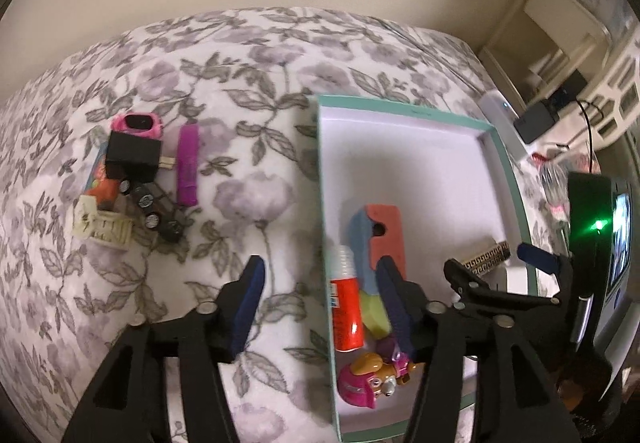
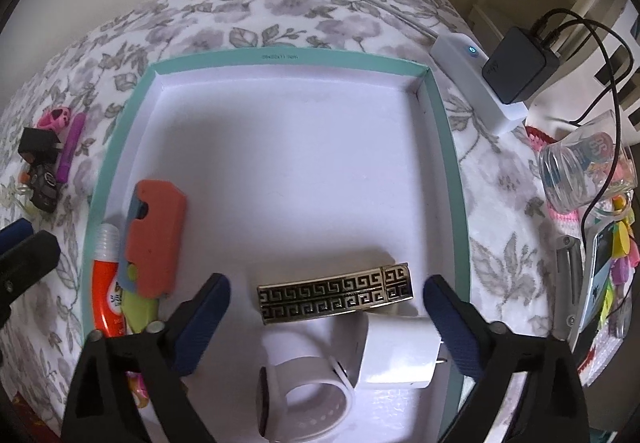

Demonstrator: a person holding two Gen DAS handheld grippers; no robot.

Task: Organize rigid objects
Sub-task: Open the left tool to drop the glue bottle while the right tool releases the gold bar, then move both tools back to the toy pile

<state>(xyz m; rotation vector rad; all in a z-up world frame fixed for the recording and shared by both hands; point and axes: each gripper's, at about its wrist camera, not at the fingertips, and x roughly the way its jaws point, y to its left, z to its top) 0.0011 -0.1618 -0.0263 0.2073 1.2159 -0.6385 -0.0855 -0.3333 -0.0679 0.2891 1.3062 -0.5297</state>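
Teal-rimmed box [image 2: 444, 147]: right gripper [image 2: 326, 293] spread wide, empty, above gold clip [image 2: 334, 297]; left gripper [image 1: 320, 295] half open, empty, straddles box wall, risks snagging it.

You have a shallow teal-rimmed box [image 2: 444, 131] with a white floor lying open on the bedspread. Along its left wall lie a red-orange tube [image 2: 106, 291] with a white ribbed cap, an orange and blue block [image 2: 158, 235] partly over a yellow-green piece [image 1: 374, 309], and a pink toy figure [image 1: 372, 375]. Near the front lie a flat gold clasp [image 2: 336, 297] with a black key pattern, a white plug [image 2: 394, 351] and a white band [image 2: 304, 399]. Outside, to the left, sit a black cube [image 1: 134, 157], pink watch [image 1: 140, 123], purple stick [image 1: 188, 165] and black car [image 1: 158, 213] in a loose heap.
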